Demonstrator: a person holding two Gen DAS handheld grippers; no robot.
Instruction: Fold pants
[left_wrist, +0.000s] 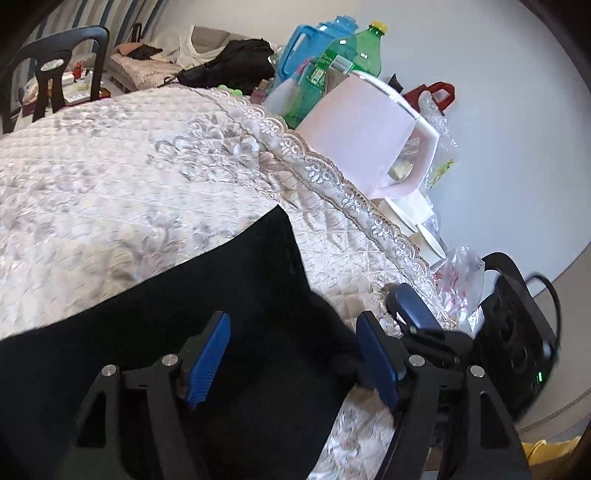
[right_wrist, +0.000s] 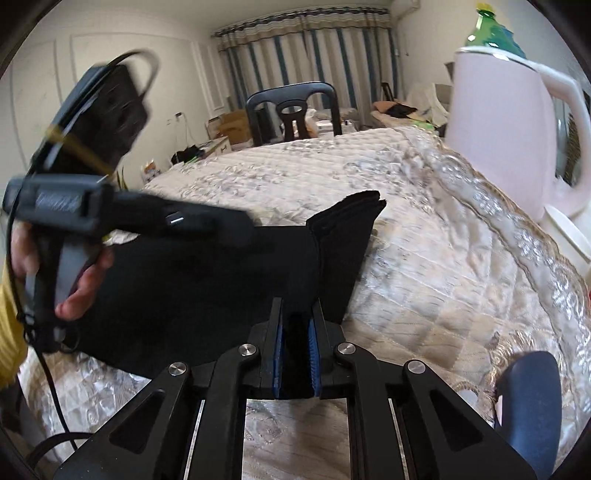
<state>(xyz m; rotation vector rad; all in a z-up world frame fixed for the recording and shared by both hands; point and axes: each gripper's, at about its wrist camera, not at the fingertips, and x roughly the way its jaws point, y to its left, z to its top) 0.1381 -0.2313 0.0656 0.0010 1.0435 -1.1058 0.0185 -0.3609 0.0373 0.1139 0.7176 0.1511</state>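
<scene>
Pinching a raised fold of the black pants, the right gripper has its blue pads pressed tight on the cloth near the table's front edge. The pants lie spread over the quilted, lace-trimmed tablecloth, one layered end lifted beside the grip. Over the garment, the left gripper hovers with fingers spread wide and nothing between them. At the cloth's right border stands a pink kettle, with a green bottle and blue jug behind it. A black chair faces the far side. Crinkled plastic bags crowd the corner.
</scene>
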